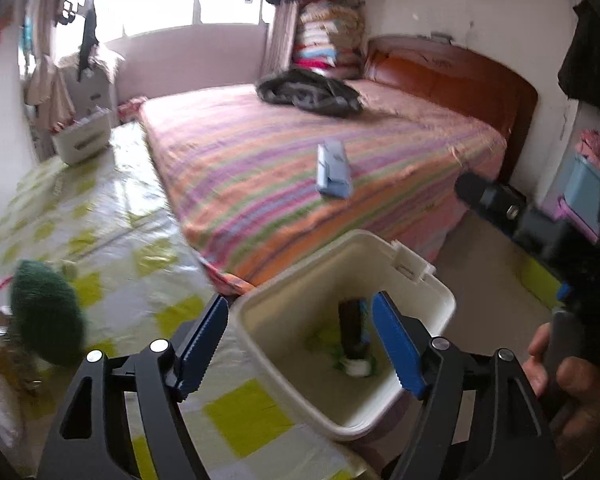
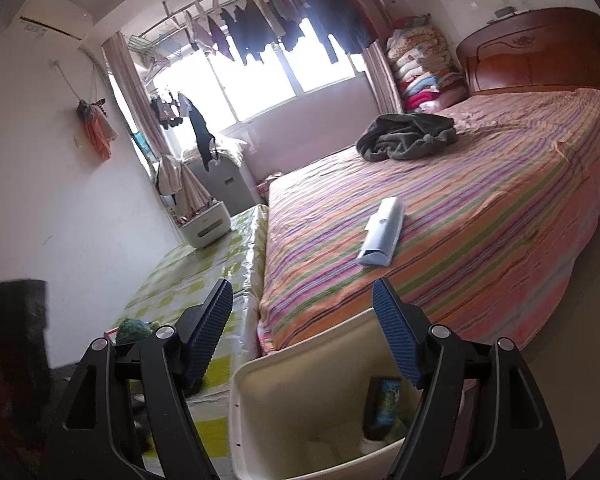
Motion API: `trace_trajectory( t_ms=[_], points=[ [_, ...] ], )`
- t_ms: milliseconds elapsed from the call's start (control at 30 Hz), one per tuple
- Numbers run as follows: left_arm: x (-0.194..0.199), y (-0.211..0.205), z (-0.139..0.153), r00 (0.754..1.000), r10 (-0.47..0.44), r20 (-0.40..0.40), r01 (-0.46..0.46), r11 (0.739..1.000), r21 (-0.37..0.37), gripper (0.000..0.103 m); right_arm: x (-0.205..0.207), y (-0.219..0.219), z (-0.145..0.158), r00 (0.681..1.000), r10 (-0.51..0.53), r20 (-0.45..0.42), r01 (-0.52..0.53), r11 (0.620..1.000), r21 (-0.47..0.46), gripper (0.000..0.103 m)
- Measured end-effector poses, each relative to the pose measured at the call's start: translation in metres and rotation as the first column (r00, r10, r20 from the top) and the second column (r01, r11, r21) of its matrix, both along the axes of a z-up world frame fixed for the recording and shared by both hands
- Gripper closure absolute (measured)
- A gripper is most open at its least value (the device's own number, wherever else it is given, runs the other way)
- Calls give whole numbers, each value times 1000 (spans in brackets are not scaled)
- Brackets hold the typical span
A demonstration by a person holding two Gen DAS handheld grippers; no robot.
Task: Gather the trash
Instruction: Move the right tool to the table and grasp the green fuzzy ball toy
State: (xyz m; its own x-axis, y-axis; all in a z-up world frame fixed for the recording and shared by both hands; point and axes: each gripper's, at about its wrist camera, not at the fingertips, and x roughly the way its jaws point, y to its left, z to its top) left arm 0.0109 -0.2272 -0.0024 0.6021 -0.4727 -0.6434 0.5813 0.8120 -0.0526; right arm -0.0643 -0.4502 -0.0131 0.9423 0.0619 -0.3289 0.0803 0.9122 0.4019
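A cream open bin (image 1: 416, 284) stands at the foot of the bed; it also shows in the right wrist view (image 2: 252, 408). Inside it lie a dark wrapper (image 1: 352, 332) and white and green scraps (image 1: 358, 366); the dark wrapper shows too in the right wrist view (image 2: 382, 404). A light blue flat packet (image 1: 333, 172) lies on the striped bedspread, also in the right wrist view (image 2: 382, 236). My left gripper (image 1: 300, 344) is open and empty over the bin's near rim. My right gripper (image 2: 302, 336) is open and empty above the bin, and is seen at right in the left view (image 1: 500, 200).
A dark garment (image 1: 308, 92) lies near the wooden headboard (image 1: 452, 76). A table with a green-checked cover (image 1: 112, 216) runs along the bed's left side, with a green fuzzy object (image 1: 46, 316) and a white appliance (image 1: 84, 138). Folded quilts (image 2: 424, 68) are stacked by the window.
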Motion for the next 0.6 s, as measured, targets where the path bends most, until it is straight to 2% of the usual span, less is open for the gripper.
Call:
trace_trajectory(
  t_ms=[133,400,600],
  points=[
    [-4,35,14,998,36,50,-36,999,-2,27,11,20,0,999,40,-8,-40,999,-20,29],
    [8,104,22,994,102,31,-100,993,-56,27,46,81,-5,986,158,-51,-160,986,-53,29],
    [24,169,19,978,205,33,-199,972,-121,27,74,138,-8,966,245,-78,-252,963,-93,26]
  ],
)
